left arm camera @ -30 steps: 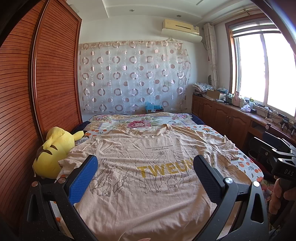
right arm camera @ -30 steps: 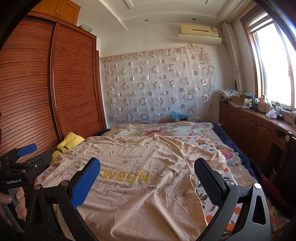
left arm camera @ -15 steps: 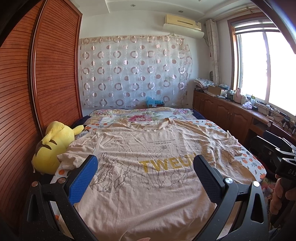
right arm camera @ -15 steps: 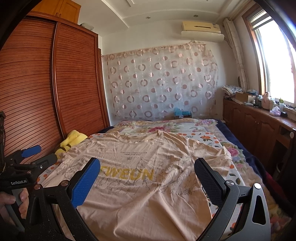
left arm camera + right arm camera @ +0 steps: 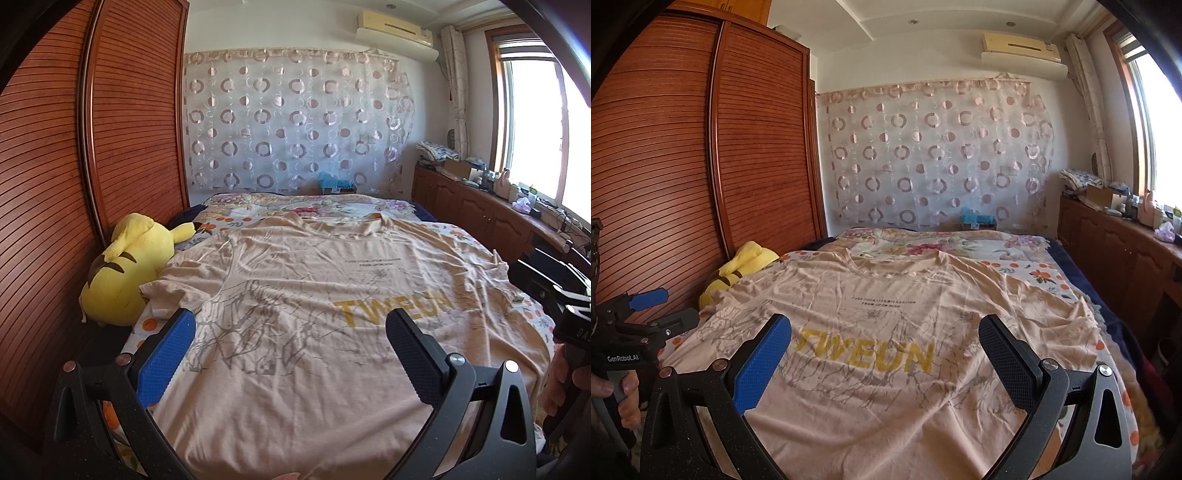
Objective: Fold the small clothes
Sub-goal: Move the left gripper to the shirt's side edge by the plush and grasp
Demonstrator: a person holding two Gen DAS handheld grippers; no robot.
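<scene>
Floral bed (image 5: 458, 236) carries beige T-shirt (image 5: 303, 295) spread flat, yellow plush (image 5: 125, 273) just beside its sleeve by wardrobe (image 5: 122, 129); both tongs, L (image 5: 291, 350) & R (image 5: 886, 354), gape wide, gripping nothing.

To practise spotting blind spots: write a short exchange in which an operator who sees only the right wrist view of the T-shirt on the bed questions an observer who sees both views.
Operator: Is the left gripper open?
Observer: Yes. In the left wrist view the left gripper is wide open above the T-shirt, holding nothing.
Operator: Where does the sleeve nearest the wardrobe end?
Observer: That sleeve lies bunched beside the yellow plush toy and appears to touch it.
</scene>
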